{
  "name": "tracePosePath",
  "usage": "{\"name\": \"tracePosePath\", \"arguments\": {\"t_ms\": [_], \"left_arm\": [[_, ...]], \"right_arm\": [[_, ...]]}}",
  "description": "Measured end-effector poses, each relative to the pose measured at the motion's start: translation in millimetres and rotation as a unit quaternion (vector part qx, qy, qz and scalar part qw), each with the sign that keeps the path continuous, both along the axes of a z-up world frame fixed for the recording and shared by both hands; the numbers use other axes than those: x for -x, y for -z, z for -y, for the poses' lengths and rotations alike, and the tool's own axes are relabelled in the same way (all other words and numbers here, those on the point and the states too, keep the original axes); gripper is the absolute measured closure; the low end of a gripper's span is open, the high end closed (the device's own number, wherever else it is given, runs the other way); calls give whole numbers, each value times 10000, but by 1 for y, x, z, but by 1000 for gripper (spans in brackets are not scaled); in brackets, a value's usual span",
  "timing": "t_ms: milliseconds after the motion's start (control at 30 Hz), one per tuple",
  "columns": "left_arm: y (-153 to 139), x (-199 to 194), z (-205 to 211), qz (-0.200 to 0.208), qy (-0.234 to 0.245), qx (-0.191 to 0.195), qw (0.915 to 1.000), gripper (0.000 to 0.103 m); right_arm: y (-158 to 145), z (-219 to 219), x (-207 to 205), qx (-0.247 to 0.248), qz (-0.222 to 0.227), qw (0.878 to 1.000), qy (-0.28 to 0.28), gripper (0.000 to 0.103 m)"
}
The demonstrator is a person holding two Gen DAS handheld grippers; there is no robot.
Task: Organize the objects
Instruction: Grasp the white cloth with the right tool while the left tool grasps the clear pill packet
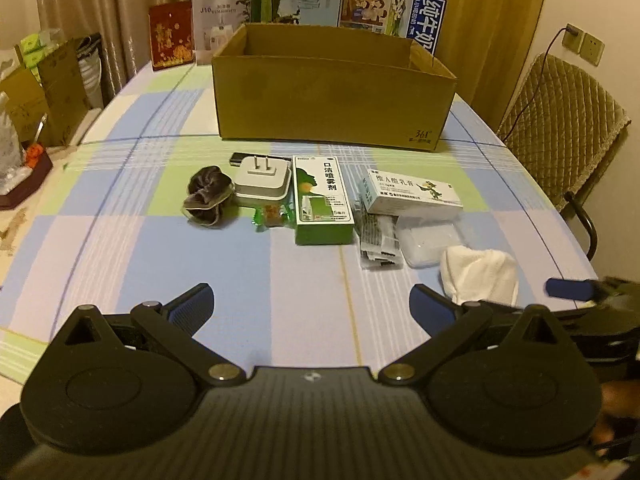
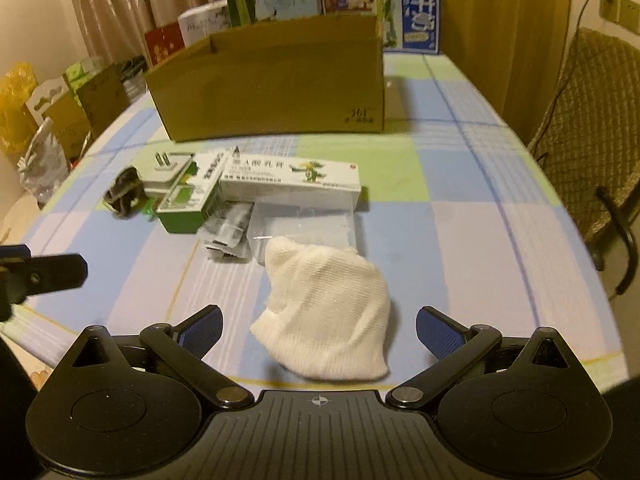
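My left gripper (image 1: 311, 304) and right gripper (image 2: 318, 326): fingers spread wide, empty. White sock (image 2: 326, 316) limp, may slip. Cardboard box (image 1: 334, 88) far; clutter crowding clear pouch (image 2: 304, 220) risks knocks.

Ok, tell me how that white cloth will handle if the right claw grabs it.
The white cloth looks soft and knitted, so it will probably droop from the right claw. It lies crumpled and thin, so likely light. It touches the clear plastic case, which might shift.
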State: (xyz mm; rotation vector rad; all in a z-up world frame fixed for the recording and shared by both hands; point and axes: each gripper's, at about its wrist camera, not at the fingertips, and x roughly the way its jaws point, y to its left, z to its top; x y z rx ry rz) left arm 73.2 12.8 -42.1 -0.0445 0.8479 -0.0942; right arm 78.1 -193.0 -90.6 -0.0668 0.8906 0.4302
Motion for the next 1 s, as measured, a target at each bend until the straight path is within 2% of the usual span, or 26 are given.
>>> {"name": "tracePosePath", "arguments": {"t_ms": [33, 100, 167, 233, 300, 400, 533, 600, 767, 833, 1000], "left_arm": [[2, -4, 0, -31, 6, 16, 10000, 1], [7, -11, 1, -63, 14, 9, 10000, 1], [12, -18, 4, -87, 61, -3, 9999, 1], [16, -24, 6, -126, 122, -1, 9998, 1], [20, -29, 10, -136, 193, 13, 9997, 1], [27, -36, 16, -161, 338, 11, 9993, 1], [36, -46, 26, -177, 553, 15, 9983, 11], [40, -52, 32, -191, 692, 35, 9974, 15], [53, -70, 50, -161, 1084, -36, 9940, 32], [56, -78, 56, -145, 1193, 17, 9928, 35], [67, -94, 71, -18, 1349, -214, 9906, 40]], "right_arm": [[5, -3, -4, 41, -19, 10000, -21, 6], [15, -6, -10, 116, -90, 9999, -73, 17], [23, -7, -16, 122, -173, 9998, -49, 20], [27, -6, -19, 95, -213, 9997, -66, 29], [29, -5, -21, 72, -191, 9998, -58, 46], [25, -1, -24, -42, -141, 9999, -31, 64], [18, 9, -28, -11, 70, 9997, 220, 68], [18, 16, -34, -79, 17, 9995, 315, 68], [19, 28, -48, -189, -87, 9985, 502, 68], [18, 30, -52, -246, -126, 9982, 539, 68], [20, 31, -54, -282, -169, 9979, 561, 68]]}}
